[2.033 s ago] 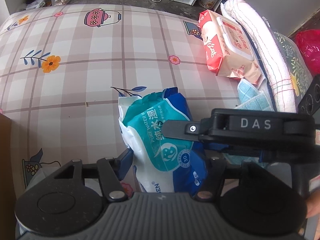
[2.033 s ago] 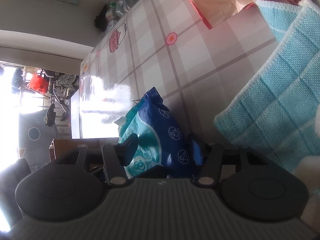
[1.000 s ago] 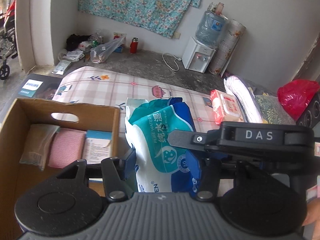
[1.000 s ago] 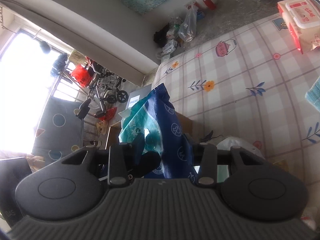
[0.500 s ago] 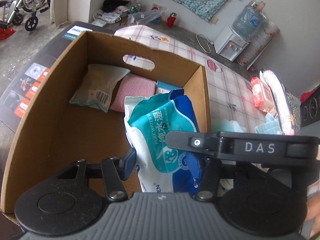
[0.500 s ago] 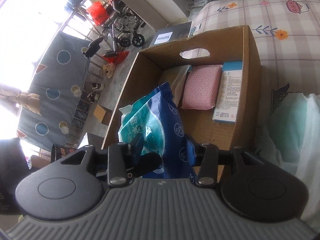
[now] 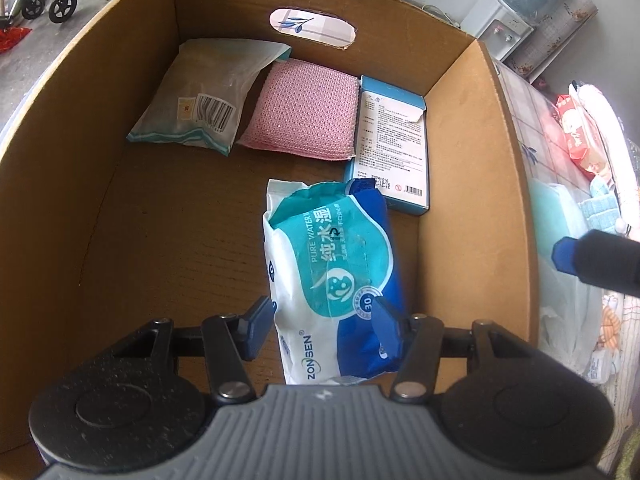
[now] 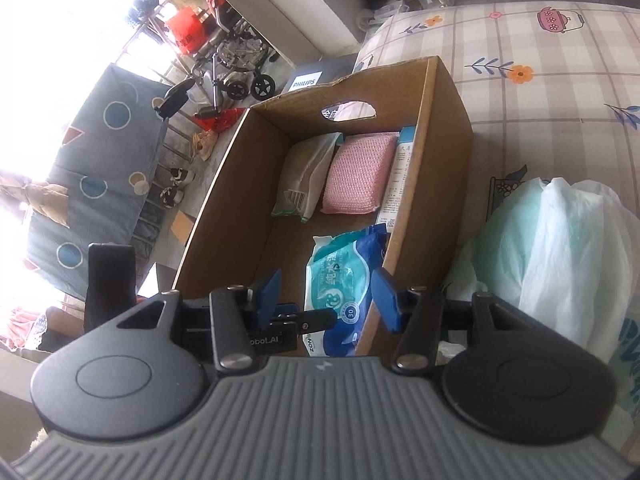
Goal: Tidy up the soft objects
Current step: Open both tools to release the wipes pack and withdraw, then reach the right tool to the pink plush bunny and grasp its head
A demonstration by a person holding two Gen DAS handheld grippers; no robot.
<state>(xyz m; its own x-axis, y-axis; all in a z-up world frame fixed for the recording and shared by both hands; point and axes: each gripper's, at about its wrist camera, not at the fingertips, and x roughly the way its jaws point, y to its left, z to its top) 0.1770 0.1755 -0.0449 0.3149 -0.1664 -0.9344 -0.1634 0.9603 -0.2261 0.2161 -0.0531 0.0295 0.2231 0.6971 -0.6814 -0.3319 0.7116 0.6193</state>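
A blue and teal pack of wet wipes (image 7: 336,264) hangs low inside an open cardboard box (image 7: 472,184), close to its right wall. My left gripper (image 7: 322,316) is shut on the pack's near end, pads pressing both sides. In the right wrist view the pack (image 8: 340,276) lies beyond my right gripper (image 8: 326,296), whose jaws are opening with nothing between them. One blue fingertip (image 7: 564,256) of the right gripper shows outside the box wall. A clear-wrapped packet (image 7: 200,96), a pink knitted cloth (image 7: 304,112) and a flat blue-and-white carton (image 7: 392,140) lie along the box's far wall.
The box (image 8: 444,160) stands beside a table with a chequered flowered cloth (image 8: 520,40). A white and green plastic bag (image 8: 560,248) lies right of the box. A red wipes pack (image 7: 580,136) and towels sit further off. A wheelchair (image 8: 236,68) stands on the floor.
Both grippers carried the wipes pack from above the table over the box and down into it. The right gripper has let go and drawn back outside the box wall.
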